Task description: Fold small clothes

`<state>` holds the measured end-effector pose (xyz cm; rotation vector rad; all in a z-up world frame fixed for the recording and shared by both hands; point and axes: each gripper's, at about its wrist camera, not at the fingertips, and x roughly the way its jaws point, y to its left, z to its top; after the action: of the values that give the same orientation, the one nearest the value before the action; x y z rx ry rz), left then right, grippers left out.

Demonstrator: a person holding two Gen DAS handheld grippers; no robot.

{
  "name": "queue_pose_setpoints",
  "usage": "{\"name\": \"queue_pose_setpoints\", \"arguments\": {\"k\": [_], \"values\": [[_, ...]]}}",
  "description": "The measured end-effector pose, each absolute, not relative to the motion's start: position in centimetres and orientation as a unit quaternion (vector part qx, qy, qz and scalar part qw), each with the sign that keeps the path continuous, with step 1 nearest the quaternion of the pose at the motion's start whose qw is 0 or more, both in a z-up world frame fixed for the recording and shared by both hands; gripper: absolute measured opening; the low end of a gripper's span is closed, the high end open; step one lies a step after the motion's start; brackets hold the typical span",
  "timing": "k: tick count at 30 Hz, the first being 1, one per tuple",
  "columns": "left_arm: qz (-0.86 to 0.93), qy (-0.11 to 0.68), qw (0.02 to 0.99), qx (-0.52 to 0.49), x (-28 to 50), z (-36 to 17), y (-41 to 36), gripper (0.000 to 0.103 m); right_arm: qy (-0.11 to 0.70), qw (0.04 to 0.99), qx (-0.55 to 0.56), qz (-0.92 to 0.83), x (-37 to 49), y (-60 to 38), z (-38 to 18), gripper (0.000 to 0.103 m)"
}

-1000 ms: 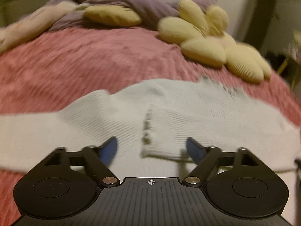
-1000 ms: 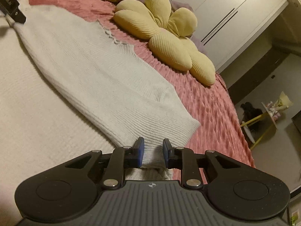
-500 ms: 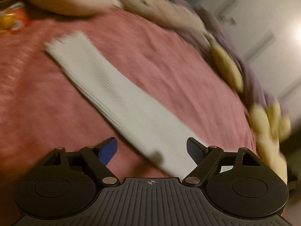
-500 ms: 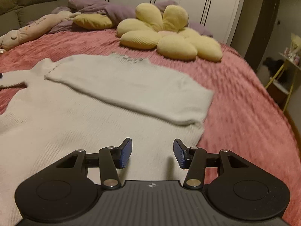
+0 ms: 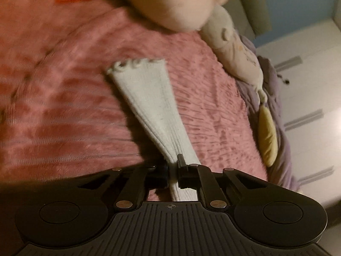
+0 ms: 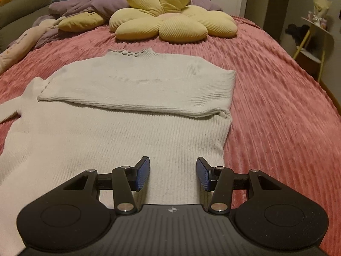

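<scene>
A white ribbed knit sweater (image 6: 119,132) lies flat on the pink bedspread (image 6: 277,111), collar towards the pillows. Its right sleeve (image 6: 145,93) is folded across the chest. My right gripper (image 6: 173,173) is open and empty, hovering over the sweater's lower body near its right edge. My left gripper (image 5: 173,170) is shut on the sweater's left sleeve (image 5: 149,104), pinching it bunched partway along. The frilled cuff (image 5: 136,64) lies ahead on the bedspread (image 5: 53,111). In the right wrist view only the start of that sleeve (image 6: 8,111) shows at the left edge.
A yellow flower-shaped cushion (image 6: 168,21) and a purple blanket (image 6: 85,6) lie at the head of the bed. A pale plush toy (image 5: 232,44) and a large pinkish cushion (image 5: 170,4) lie beyond the cuff. A yellow side table (image 6: 313,40) stands right of the bed.
My left gripper has swung from the sweater's body to the left sleeve and closed on it. My right gripper has let go of the folded right sleeve, opened and pulled back to the lower body.
</scene>
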<state>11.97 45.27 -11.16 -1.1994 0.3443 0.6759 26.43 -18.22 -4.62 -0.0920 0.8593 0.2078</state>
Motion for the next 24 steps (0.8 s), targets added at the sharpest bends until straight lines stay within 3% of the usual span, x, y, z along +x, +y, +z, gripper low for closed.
{"name": "queue_pose_setpoints", "arguments": {"k": [10, 15, 20, 22, 24], "values": [[0.201, 0.193, 0.876, -0.394, 18.8, -3.0, 36.9, 0.008, 0.408, 0.908, -0.014, 0.091, 26.7, -19.5, -4.2, 0.048], [0.064, 0.238, 0.935, -0.256, 24.8, -0.1, 24.7, 0.008, 0.403, 0.911, 0.005, 0.088, 26.5, -20.5, -4.1, 0.048], [0.008, 0.314, 0.944, -0.106, 29.3, -2.2, 12.5, 0.01, 0.399, 0.913, 0.023, 0.087, 26.4, -21.4, -3.9, 0.048], [0.012, 0.354, 0.933, -0.064, 30.1, -4.5, 9.7, 0.026, 0.398, 0.913, 0.028, 0.087, 26.2, -21.8, -3.8, 0.048], [0.025, 0.379, 0.925, -0.024, 29.9, -6.2, 8.0, 0.036, 0.395, 0.914, 0.032, 0.087, 26.1, -22.4, -3.4, 0.048]]}}
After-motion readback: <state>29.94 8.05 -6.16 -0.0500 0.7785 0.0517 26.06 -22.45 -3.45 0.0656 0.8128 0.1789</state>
